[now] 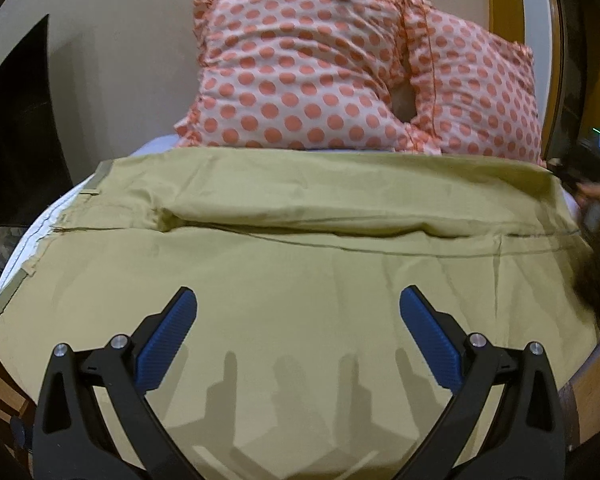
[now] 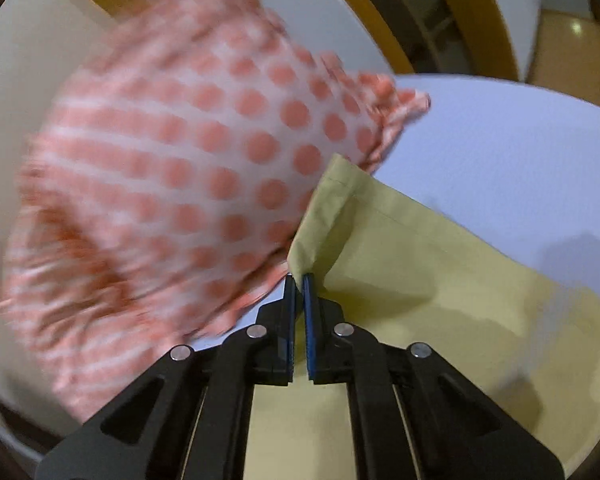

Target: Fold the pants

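Khaki pants [image 1: 300, 240] cover most of the bed [image 1: 28, 236] in front of you, spread flat with their long axis running left to right across your view. The waistband sits at the left, near the bed's left edge, and the leg hems reach to the right edge. One leg lies beyond the other, with a raised fold line between them. Two dotted pillows [image 1: 300, 76] lean against the wall just past the far edge of the pants, so room is tight on that side; the pale sheet [image 2: 500, 152] beyond the hems lies bare.

Your left gripper [image 1: 298, 312] hovers over the near leg with its jaws spread wide, blue pads [image 1: 168, 344] clear of the cloth. Your right gripper [image 2: 299, 280] has its jaws pinched narrow on a hem corner of the pants [image 2: 332, 216], lifting it into a small upright peak just beside a pillow [image 2: 172, 168].
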`<state>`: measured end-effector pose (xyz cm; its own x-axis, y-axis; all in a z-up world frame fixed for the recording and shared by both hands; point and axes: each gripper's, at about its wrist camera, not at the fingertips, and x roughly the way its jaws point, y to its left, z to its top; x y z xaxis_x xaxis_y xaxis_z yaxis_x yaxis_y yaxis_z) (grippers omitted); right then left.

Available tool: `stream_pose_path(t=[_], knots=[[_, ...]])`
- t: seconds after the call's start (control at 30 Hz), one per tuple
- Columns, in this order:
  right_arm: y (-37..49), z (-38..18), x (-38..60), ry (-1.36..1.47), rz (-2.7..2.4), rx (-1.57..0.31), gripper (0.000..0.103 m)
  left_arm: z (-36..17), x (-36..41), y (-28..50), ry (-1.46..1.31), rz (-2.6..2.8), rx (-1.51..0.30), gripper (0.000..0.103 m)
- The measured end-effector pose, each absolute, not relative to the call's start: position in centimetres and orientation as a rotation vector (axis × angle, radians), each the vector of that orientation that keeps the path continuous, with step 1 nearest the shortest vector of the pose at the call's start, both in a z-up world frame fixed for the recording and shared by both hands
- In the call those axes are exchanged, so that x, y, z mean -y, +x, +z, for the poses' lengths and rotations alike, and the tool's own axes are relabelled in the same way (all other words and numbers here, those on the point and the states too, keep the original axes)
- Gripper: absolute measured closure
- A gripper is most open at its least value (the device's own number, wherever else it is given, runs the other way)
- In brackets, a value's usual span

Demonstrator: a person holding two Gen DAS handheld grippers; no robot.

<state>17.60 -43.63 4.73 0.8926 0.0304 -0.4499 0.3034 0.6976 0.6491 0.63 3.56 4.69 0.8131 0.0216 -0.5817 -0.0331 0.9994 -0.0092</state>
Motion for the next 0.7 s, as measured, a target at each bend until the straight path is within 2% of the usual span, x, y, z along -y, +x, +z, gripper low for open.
stream_pose_path(t=[0.17,0.3,0.33,0.4,0.47,0.57,0.63,0.7], knots=[[3.4,3.8,42.3,0.849,-0.06,-0.407,0.099,6.2,-6.3,0.3,-0.104,0.036,-0.569,0.002],[0.6,0.2,42.7,0.915,-0.066,-0.523,0.098,7.8,-8.2,1.0,-0.158,0.021,-0.546,0.002],[0.8,-0.6,43.1,0.95,-0.068,-0.558,0.095,8.1,-8.6,1.2,-0.164,0.024,-0.546,0.002],[0.7,-1.2,43.1,0.986,-0.078,-0.587,0.072,8.4,-9.5,1.5,-0.188,0.023,-0.554,0.002],[1.0,-1.6,43.1,0.987,-0.089,-0.598,0.061,8.6,-10.7,1.6,-0.229,0.013,-0.563,0.002],[0.7,-2.4,43.5,0.992,-0.1,-0.612,0.061,8.6,-13.0,2.6,-0.317,-0.006,-0.586,0.002],[0.9,-2.8,43.7,1.006,-0.12,-0.607,0.068,8.6,-14.2,3.6,-0.364,-0.008,-0.61,0.002],[1.2,-2.6,43.8,0.998,-0.105,-0.572,0.101,8.6,-15.6,5.5,-0.432,-0.009,-0.641,0.002]])
